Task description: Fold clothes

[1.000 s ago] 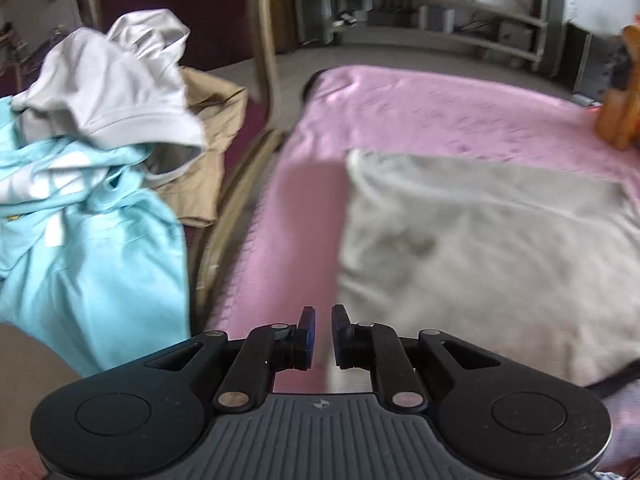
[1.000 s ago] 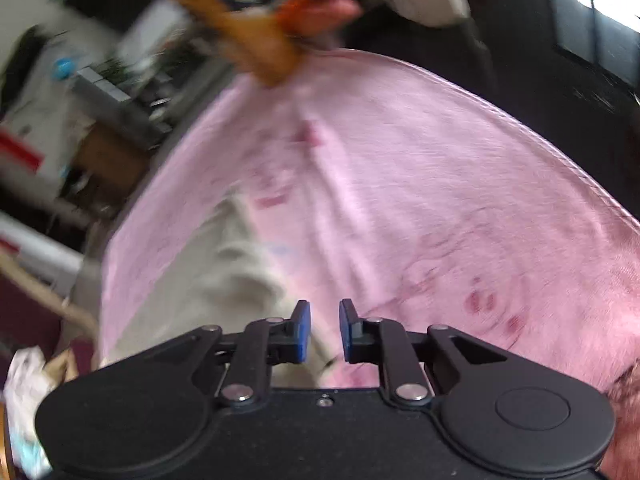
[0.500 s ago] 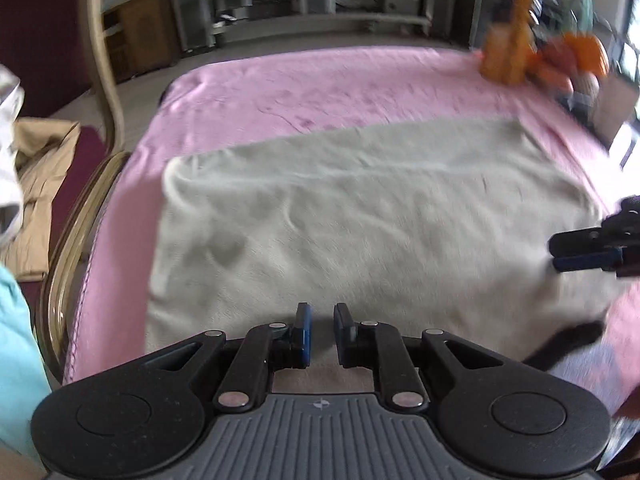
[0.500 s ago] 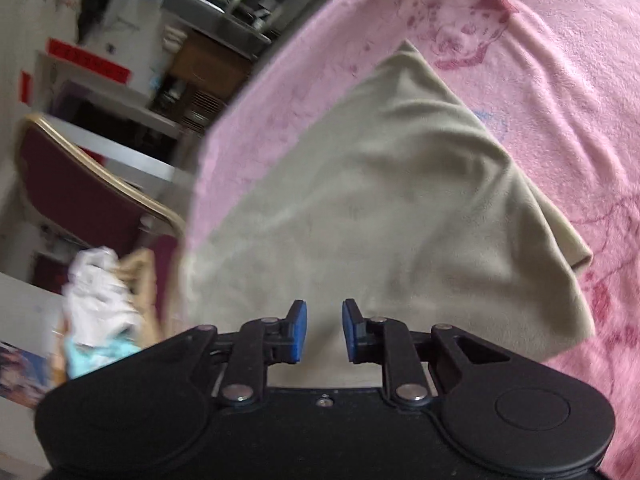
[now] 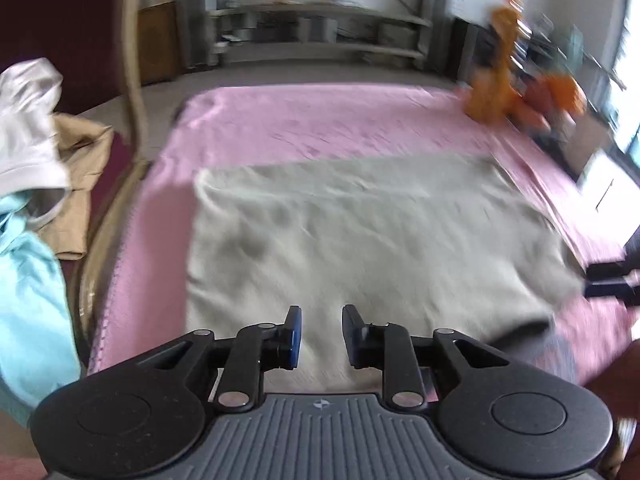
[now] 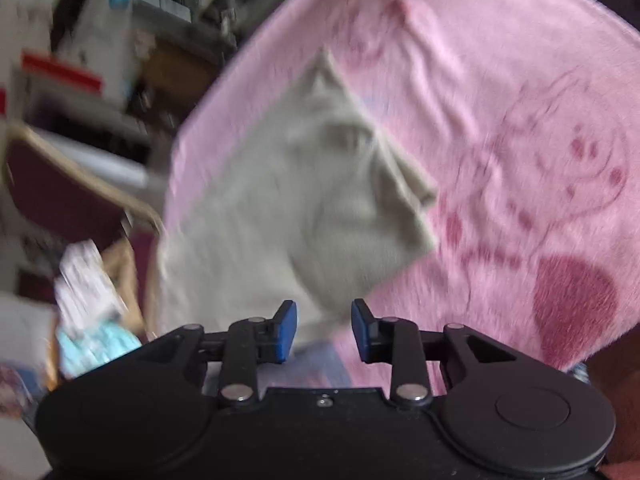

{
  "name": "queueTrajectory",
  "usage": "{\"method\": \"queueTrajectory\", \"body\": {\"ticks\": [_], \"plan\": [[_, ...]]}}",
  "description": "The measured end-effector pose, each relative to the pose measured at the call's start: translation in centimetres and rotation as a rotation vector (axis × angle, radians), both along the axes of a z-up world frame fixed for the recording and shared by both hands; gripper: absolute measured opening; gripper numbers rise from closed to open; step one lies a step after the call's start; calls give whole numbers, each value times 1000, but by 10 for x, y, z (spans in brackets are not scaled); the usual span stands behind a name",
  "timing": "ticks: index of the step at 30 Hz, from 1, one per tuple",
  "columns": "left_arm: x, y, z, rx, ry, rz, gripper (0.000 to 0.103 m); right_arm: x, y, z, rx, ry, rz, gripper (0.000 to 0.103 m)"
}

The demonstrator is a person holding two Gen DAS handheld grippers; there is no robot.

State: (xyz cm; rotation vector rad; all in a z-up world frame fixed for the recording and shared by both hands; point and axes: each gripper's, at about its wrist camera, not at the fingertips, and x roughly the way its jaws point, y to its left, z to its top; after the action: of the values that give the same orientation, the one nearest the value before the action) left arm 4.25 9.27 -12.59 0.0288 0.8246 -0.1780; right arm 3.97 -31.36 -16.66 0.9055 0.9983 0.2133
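Lying flat on the pink blanket [image 5: 360, 120], the beige garment [image 5: 360, 232] sits just beyond both grippers. Left gripper [image 5: 322, 336] and right gripper [image 6: 324, 330] jaws are opening, a little apart, gripping nothing.

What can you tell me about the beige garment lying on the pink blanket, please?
The beige garment is a plain, soft-looking cloth spread mostly flat on the pink blanket, roughly rectangular, with faint darker patches near one side. In the right wrist view its far edge is doubled over into a thick fold. Neither gripper holds it; both are opening above its near edge.
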Motion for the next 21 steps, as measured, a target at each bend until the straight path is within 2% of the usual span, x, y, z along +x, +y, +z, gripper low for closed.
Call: {"method": "queueTrajectory", "body": {"ticks": [2, 8, 10, 15, 16, 18, 21], "plan": [[4, -1, -3, 21, 9, 36, 24, -2, -10, -4, 50, 2, -59, 33], [9, -9, -13, 84, 49, 45, 24, -9, -29, -12, 22, 47, -232, 33], [12, -9, -17, 101, 73, 51, 24, -7, -25, -17, 28, 67, -227, 33], [10, -10, -21, 99, 97, 25, 26, -1, 2, -32, 101, 134, -81, 43], [10, -11, -21, 101, 97, 20, 26, -2, 5, -32, 84, 140, -73, 43], [11, -13, -23, 105, 101, 16, 26, -6, 7, -31, 41, 140, -75, 42], [13, -14, -25, 95, 104, 2, 26, -5, 8, -29, 44, 116, -130, 42]]}}
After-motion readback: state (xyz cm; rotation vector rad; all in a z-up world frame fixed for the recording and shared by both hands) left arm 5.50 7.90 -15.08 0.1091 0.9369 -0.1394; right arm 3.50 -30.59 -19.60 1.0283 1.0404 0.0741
